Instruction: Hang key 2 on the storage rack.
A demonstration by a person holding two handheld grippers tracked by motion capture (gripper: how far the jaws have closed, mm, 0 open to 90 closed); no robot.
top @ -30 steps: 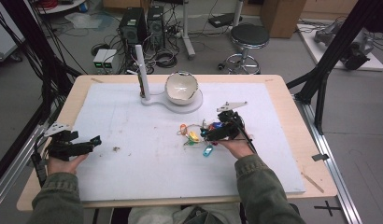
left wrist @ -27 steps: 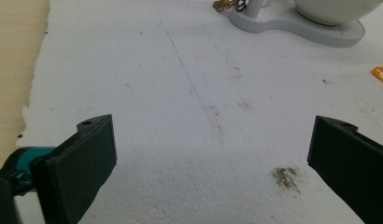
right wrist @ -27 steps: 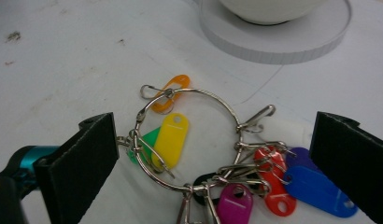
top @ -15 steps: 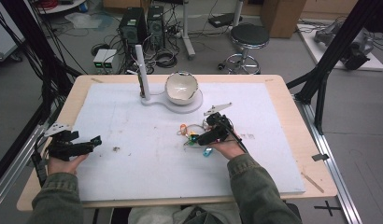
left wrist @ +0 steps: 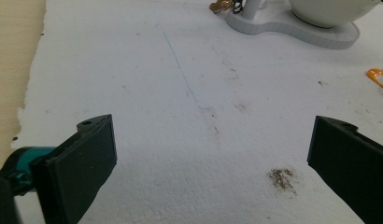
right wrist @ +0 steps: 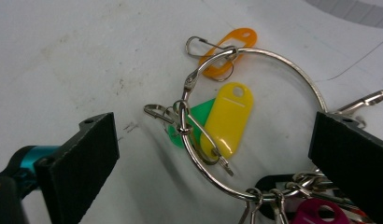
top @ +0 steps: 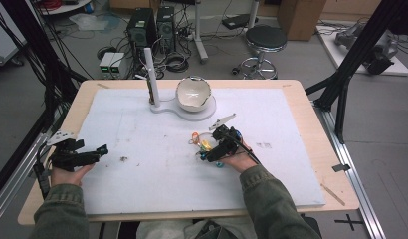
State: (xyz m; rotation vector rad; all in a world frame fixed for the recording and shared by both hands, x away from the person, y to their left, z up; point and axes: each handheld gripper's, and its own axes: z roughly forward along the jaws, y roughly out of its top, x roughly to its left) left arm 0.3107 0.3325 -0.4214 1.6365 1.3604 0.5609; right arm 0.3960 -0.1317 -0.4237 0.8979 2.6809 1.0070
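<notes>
Between the right tool's (right wrist: 213, 154) spread jaws, the key ring (right wrist: 255, 121) lies, seemingly nearer two o'clock, ungrasped.

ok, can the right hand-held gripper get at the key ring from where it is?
Probably yes. The right hand-held gripper is open right over the key ring, jaws either side, with nothing in between.

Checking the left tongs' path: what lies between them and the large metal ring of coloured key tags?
In the high view, only bare white mat with a small brown smudge separates the left tongs from the metal ring.
</notes>
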